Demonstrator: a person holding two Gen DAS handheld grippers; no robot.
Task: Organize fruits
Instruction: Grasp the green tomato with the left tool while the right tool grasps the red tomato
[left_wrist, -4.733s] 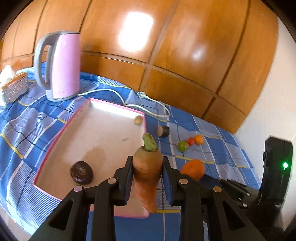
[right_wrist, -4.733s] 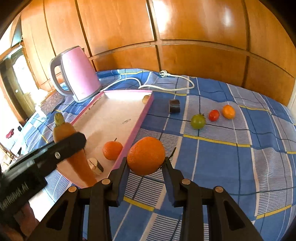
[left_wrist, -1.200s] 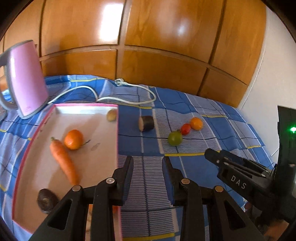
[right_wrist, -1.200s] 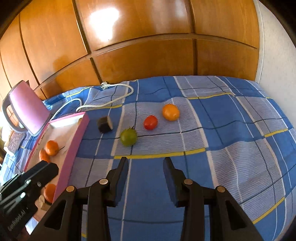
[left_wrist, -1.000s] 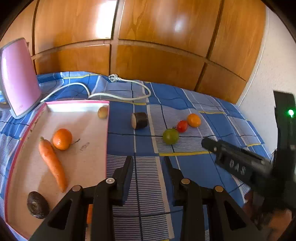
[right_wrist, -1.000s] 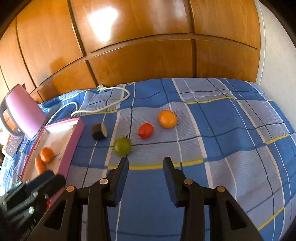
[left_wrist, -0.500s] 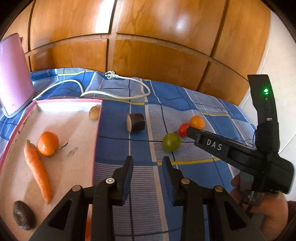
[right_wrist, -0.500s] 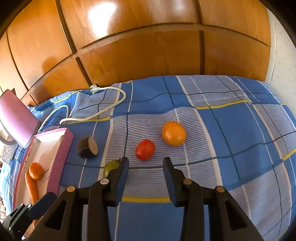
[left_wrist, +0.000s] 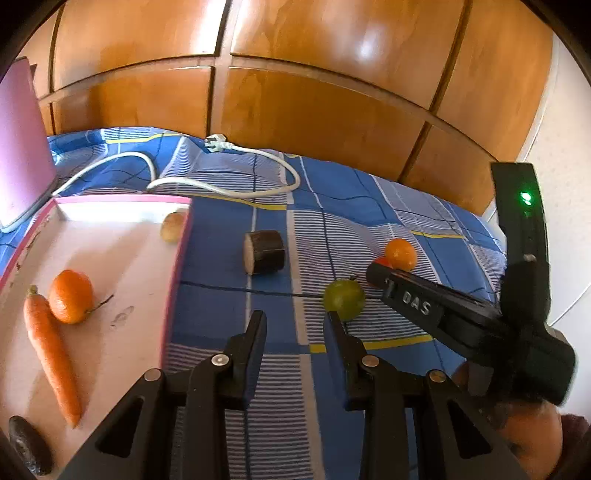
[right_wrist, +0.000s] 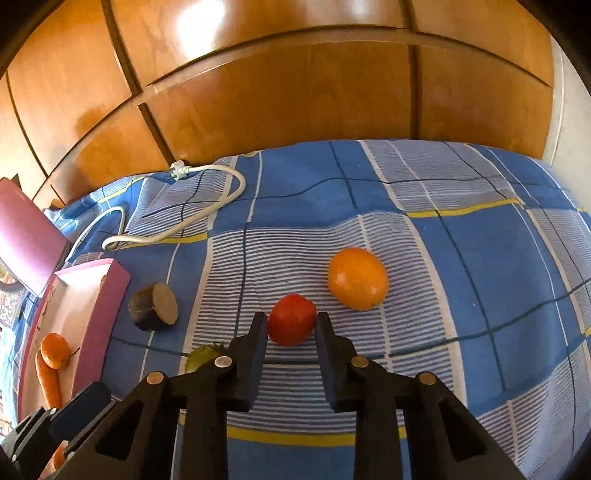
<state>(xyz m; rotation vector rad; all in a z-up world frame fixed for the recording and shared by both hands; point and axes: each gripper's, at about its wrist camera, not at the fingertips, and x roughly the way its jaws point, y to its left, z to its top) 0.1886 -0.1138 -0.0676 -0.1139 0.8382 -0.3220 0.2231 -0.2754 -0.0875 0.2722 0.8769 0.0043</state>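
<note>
A red tomato (right_wrist: 291, 319) lies on the blue checked cloth, right between the tips of my open right gripper (right_wrist: 291, 325); the jaws stand on either side and do not squeeze it. An orange fruit (right_wrist: 357, 278) lies just beyond it to the right, a green tomato (right_wrist: 201, 357) to the left, partly hidden by my left finger. My left gripper (left_wrist: 295, 323) is open and empty above the cloth, the green tomato (left_wrist: 344, 298) by its right tip. The pink tray (left_wrist: 177, 258) holds a carrot (left_wrist: 51, 350), an orange (left_wrist: 70, 291), an avocado (left_wrist: 27, 448) and a small pale fruit (left_wrist: 173, 226).
A dark cut vegetable piece (left_wrist: 264, 252) lies between the tray and the tomatoes. A pink kettle (left_wrist: 20, 147) stands at the far left with its white cord (left_wrist: 221, 184) looping across the cloth. A wooden panel wall (left_wrist: 295, 92) closes the back.
Both grippers put down the carrot and the orange earlier. In the last second my right gripper has moved forward and down until the red tomato sits between its tips. My left gripper drifted forward.
</note>
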